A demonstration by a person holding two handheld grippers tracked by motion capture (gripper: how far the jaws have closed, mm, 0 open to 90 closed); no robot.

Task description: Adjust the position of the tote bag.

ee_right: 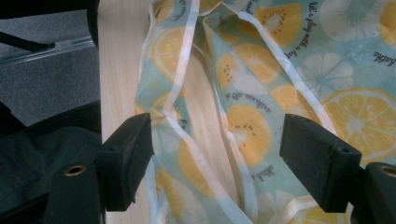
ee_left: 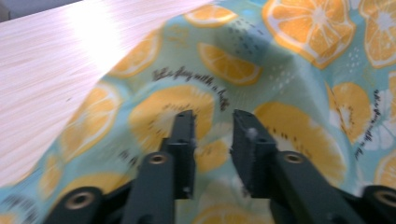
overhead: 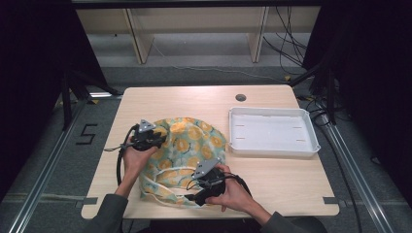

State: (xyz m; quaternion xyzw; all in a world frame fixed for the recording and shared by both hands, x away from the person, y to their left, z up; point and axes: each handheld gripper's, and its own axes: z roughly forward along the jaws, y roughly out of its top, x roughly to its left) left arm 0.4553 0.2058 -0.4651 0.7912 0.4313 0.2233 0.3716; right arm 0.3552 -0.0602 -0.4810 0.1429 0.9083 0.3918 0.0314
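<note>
At the left of the pale wooden table (overhead: 272,170), the left gripper (overhead: 154,141) rests over the upper-left edge of the crumpled light-blue fabric bag printed with orange slices (overhead: 189,145). Its jaws stand a narrow way apart, with cloth lying below the gap and nothing pinched. The bag lies left of centre on the table. At its lower edge, the right gripper (overhead: 194,196) has its jaws spread wide over the bag's white-edged straps (ee_right: 187,93), pressing nothing. To the right sits a white rectangular plastic tray (overhead: 311,145), apart from the bag.
</note>
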